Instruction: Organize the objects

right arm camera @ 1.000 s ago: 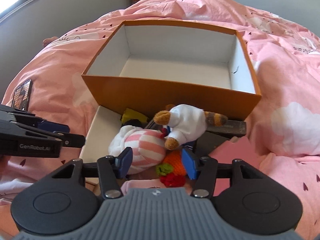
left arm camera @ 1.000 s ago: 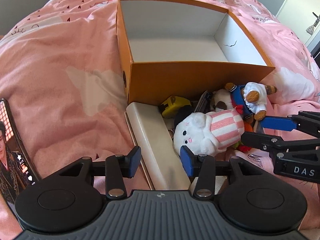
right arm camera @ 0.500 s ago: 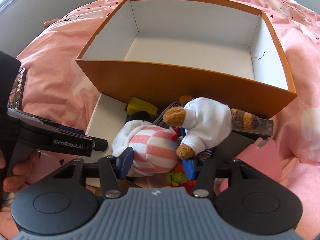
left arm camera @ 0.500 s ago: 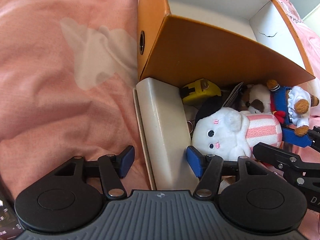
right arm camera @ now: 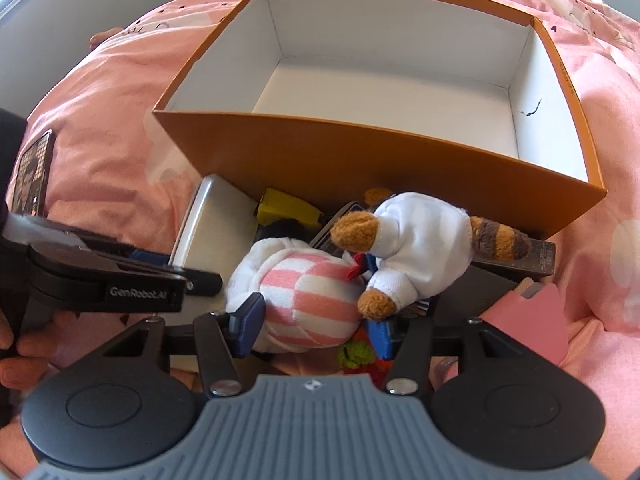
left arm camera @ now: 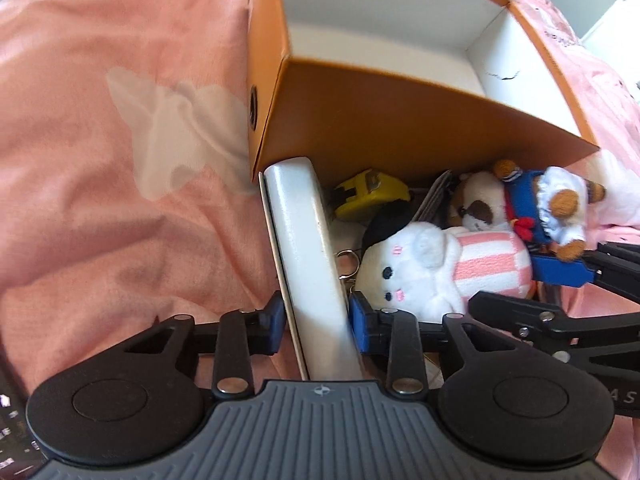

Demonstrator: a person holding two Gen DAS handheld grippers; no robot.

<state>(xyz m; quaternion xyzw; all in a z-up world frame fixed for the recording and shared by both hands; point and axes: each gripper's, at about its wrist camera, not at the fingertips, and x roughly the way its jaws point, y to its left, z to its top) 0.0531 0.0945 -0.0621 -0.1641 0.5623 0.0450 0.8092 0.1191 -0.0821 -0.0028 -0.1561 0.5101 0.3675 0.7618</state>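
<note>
An empty orange box point(left arm camera: 384, 120) point(right arm camera: 360, 160) lies on the pink bedspread. Against its near wall lies a pile: a white flat case point(left arm camera: 308, 248) point(right arm camera: 208, 220), a pink-striped white plush point(left arm camera: 440, 268) point(right arm camera: 304, 296), a brown plush in white clothes point(left arm camera: 532, 208) point(right arm camera: 416, 252), a yellow tape measure point(left arm camera: 368, 196) point(right arm camera: 288, 210). My left gripper point(left arm camera: 318, 324) has its jaws closed against both sides of the white case. My right gripper point(right arm camera: 316, 324) is open, its jaws either side of the striped plush's rear.
A phone point(right arm camera: 32, 172) lies on the bedspread at the left. A dark flat box point(right arm camera: 520, 260) and a pink card point(right arm camera: 532, 320) lie right of the pile. A small orange and green toy point(right arm camera: 356, 356) sits under the plush. A key ring point(left arm camera: 348, 260) lies beside the case.
My left gripper moved forward and closed its jaws on the white case. My right gripper moved forward over the striped plush, jaws now around it.
</note>
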